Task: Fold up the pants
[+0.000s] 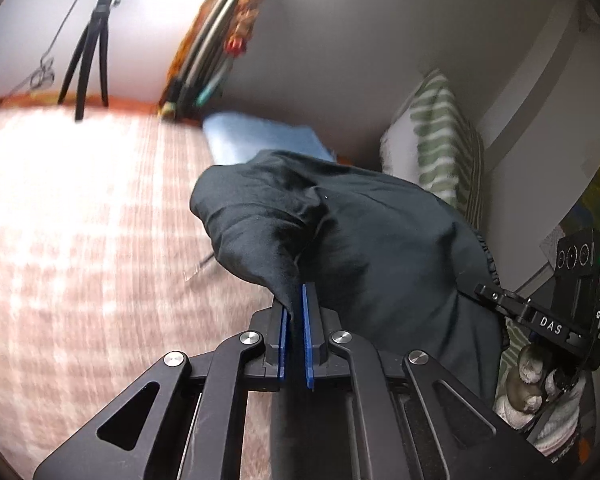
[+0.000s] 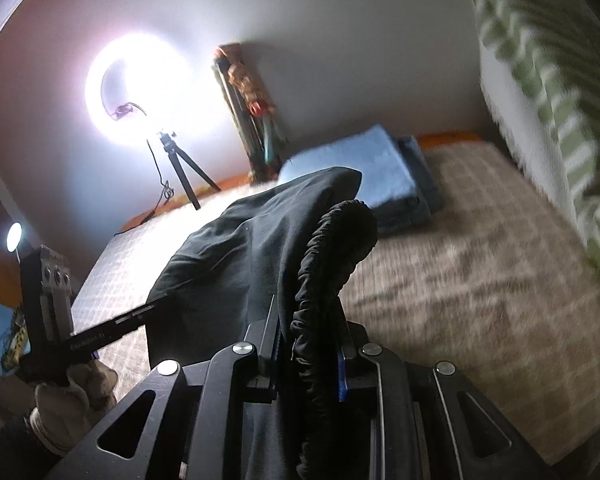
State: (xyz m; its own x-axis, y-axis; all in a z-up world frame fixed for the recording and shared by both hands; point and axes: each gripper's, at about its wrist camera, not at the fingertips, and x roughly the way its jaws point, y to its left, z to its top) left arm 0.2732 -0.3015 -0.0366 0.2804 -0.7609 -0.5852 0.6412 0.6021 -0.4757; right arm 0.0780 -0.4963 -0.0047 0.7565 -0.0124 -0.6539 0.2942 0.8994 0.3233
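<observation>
The black pants (image 1: 364,232) hang bunched above the bed, held up between both grippers. In the left wrist view my left gripper (image 1: 296,308) is shut on a fold of the black cloth, which is pinched between its blue pads. My right gripper (image 2: 312,336) is shut on the gathered elastic waistband (image 2: 336,240), which arches up out of its jaws. The right gripper (image 1: 488,292) also shows at the right edge of the left wrist view, at the waistband. The left gripper (image 2: 156,302) reaches into the cloth from the left, held by a gloved hand (image 2: 76,396).
A checked pinkish bedspread (image 1: 80,240) covers the bed under the pants. Folded blue clothes (image 2: 364,168) lie stacked at the far edge. A green-striped pillow (image 2: 548,92) leans at the right. A ring light on a tripod (image 2: 180,164) stands by the wall.
</observation>
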